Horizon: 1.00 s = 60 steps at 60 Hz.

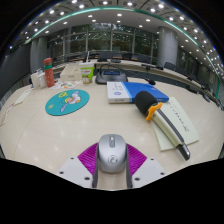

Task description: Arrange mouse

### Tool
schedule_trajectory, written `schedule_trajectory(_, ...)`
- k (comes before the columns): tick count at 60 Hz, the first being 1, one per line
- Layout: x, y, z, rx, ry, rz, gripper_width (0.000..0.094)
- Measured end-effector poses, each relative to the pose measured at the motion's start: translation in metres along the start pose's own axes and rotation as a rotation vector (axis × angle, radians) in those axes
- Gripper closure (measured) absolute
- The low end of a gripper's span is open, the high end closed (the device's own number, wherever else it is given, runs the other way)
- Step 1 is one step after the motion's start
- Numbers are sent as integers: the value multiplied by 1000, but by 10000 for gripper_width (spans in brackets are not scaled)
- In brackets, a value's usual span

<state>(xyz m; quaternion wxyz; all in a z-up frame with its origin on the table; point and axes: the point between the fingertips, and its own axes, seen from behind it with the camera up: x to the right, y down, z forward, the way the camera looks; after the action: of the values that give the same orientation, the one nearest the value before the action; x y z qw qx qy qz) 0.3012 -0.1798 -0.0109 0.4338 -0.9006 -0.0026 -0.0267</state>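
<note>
Gripper view: the gripper has its two fingers with magenta pads either side of a grey, rounded plastic computer mouse, which sits at the near edge of the pale table. The pads seem to touch its flanks, so it looks grasped, though whether it is lifted cannot be told.

To do the step well, the grip should probably stay even on both flanks and the mouse be carried low and level toward the round teal mat, well ahead toward the left side.

A black-handled microphone lies on papers to the right, beside a blue box. A reddish bottle stands near the far left edge; its contents cannot be seen.
</note>
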Motion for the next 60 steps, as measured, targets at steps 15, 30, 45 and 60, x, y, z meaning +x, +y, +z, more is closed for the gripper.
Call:
schedule_trajectory(15,-10,-42,-21,41,3,25,569)
schedule_trajectory(30,-43,-205,-52,266,34,74,571)
schedule_trajectory(45,-147,-255,36,228,-17,107,573)
schedule_trajectory(60,-200,-182,138,54,-11,94,569)
